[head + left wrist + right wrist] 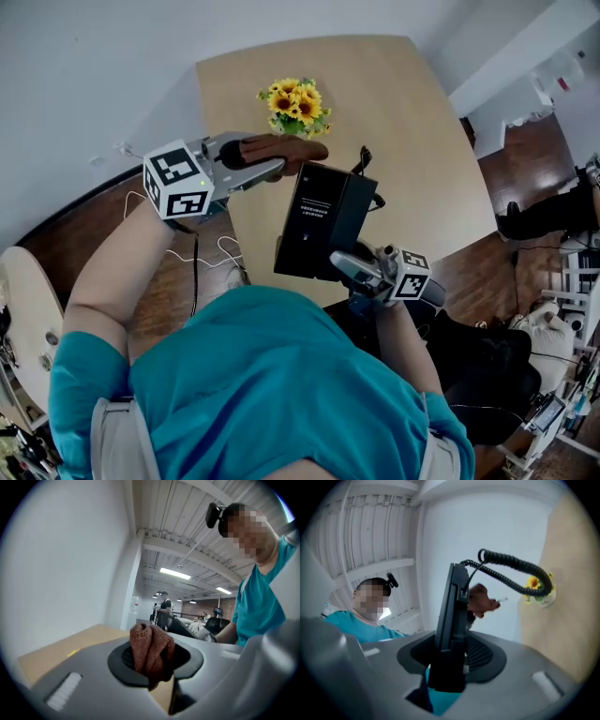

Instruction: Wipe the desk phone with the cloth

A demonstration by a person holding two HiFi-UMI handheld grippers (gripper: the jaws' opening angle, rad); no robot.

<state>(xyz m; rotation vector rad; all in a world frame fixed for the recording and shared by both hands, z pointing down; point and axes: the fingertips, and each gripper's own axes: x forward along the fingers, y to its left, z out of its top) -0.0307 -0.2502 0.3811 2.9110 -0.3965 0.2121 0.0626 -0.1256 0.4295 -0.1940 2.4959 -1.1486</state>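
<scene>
My right gripper (339,265) is shut on the lower edge of the black desk phone (323,220) and holds it up off the wooden table (403,112), tilted on end. In the right gripper view the phone (452,616) stands upright between the jaws, and its coiled cord (515,571) arcs off to the right. My left gripper (281,161) is shut on a bunched brown cloth (281,150), which sits at the phone's top far corner. The cloth (150,651) fills the jaws in the left gripper view. It also shows behind the phone as the cloth (480,599) in the right gripper view.
A small pot of sunflowers (295,105) stands on the table beyond the phone. Cables (225,253) trail over the wooden floor at the left. A dark bag (478,375) lies on the floor at the right, and a pale round seat (23,309) is at the far left.
</scene>
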